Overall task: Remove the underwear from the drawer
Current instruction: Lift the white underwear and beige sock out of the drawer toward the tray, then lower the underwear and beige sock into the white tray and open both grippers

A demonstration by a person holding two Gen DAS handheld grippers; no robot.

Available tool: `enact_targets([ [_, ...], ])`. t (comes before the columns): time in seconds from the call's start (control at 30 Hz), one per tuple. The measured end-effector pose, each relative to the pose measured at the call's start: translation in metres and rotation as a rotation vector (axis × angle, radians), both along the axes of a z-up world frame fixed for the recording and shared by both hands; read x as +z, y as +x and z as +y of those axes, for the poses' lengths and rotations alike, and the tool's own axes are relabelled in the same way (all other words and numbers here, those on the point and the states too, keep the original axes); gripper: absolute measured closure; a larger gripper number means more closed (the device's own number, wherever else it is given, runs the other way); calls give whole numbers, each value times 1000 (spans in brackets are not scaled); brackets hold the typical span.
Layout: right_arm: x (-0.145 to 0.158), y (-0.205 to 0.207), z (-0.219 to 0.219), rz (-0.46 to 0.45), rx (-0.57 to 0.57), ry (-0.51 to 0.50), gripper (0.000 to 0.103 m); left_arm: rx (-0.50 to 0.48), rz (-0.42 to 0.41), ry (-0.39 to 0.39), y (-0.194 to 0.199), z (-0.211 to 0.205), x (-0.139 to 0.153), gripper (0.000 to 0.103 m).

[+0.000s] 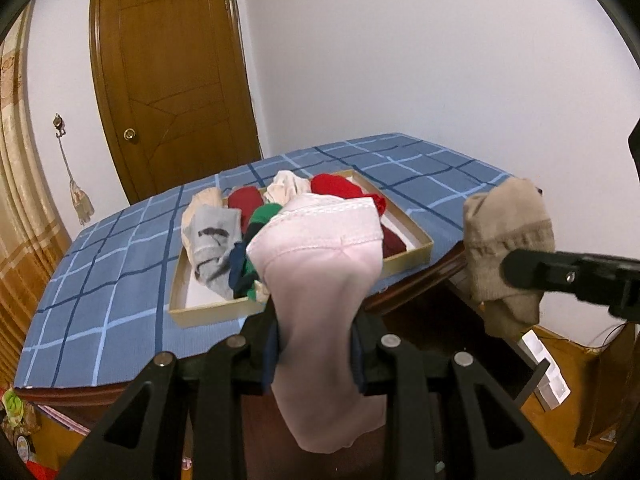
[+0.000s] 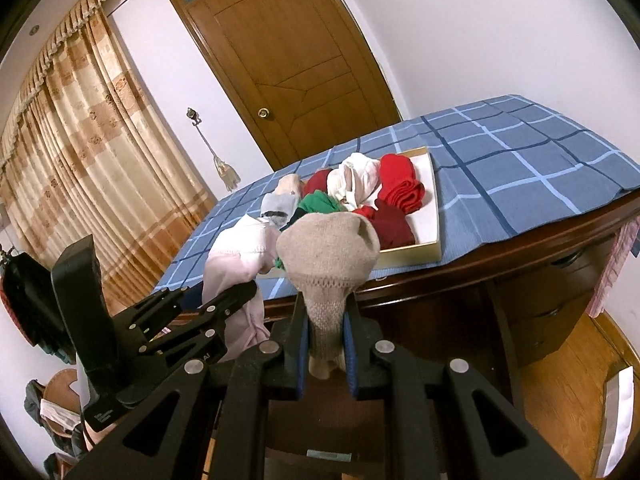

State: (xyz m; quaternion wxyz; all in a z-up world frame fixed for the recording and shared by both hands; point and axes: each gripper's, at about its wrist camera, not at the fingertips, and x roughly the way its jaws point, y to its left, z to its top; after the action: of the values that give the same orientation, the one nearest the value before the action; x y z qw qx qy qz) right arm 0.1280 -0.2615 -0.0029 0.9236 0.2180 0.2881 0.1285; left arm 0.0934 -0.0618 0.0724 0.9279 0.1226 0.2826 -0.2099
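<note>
Your left claw is clamped on pale pink cotton underwear; your right claw pinches a beige knitted sock. Both hang before the tabletop, blocking the shallow cardboard drawer tray of bunched red, green and grey garments.

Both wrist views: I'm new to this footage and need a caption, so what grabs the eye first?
The pale pink cotton underwear draped from the left gripper dominates the left view. In the right view a beige knitted sock bulges from the right gripper. Behind both, a shallow cardboard tray of red, green and grey garments sits on the blue checked tablecloth.
</note>
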Motion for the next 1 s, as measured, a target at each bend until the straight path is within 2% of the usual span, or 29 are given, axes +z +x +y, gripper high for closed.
enact_targets([
  [0.57,16,42,-13,-28,-52,-10,87,-3,-8,-27,40,-22,13,75],
  [0.83,21,63,-17,-36,-82,-32,86,20,-7,-43,60,-26,14,75],
  [1.0,22,80,-25,-30,-114,-40,86,54,25,-68,78,-22,9,75],
])
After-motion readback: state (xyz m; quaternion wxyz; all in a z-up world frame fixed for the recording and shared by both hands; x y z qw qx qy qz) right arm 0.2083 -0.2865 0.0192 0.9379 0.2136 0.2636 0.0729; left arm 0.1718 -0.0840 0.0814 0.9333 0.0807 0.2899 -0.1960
